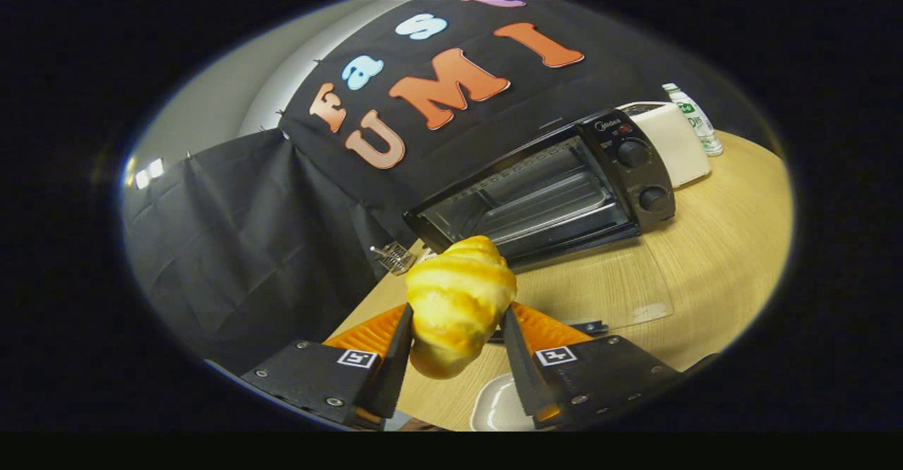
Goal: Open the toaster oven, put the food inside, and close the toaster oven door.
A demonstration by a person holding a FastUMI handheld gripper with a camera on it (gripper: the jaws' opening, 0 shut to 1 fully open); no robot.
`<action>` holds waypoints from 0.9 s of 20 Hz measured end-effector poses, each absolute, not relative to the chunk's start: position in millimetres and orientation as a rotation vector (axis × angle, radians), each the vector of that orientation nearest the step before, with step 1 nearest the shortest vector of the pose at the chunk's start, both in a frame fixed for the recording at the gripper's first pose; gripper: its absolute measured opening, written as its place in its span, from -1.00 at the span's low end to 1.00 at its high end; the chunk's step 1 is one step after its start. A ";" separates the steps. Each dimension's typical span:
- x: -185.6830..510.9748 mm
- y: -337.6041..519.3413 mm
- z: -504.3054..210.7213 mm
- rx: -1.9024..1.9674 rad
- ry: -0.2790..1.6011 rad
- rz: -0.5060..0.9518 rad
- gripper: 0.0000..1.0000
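**Inspector:** Report all legible markings.

**Operator:** I find very little. The toaster oven (543, 188), at the far edge of the table (719, 244), has a small brand mark at the top of its control panel (631, 166). I cannot make it out reliably. The print beside the dials is too fine to read.

**Inspector:** And the bottle?

**Operator:** The bottle (695, 121), at the table's far right corner, has a label printed in green. It is illegible to me.

**Inspector:** Anything on the gripper?

**Operator:** I note a square black-and-white marker (356, 358) on each finger mount of the gripper (455, 315), with no lettering. Both fingers press on the croissant (458, 300) between them.
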State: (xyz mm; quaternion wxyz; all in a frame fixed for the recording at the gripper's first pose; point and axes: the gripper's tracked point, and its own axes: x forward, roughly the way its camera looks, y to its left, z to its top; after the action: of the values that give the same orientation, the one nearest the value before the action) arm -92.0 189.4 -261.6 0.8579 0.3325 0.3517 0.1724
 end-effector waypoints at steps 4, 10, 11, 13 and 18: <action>-45.8 186.7 -274.1 0.757 0.740 0.313 0.33; 16.0 181.6 -302.1 0.747 0.729 0.238 0.33; 22.3 181.9 -307.3 0.740 0.730 0.233 0.33; 34.6 184.2 -317.1 0.731 0.732 0.235 0.33; 71.3 183.7 -329.3 0.693 0.713 0.224 0.33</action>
State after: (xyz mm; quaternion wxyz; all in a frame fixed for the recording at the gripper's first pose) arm 71.3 183.7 -329.3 0.8730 0.3315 0.3414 0.1072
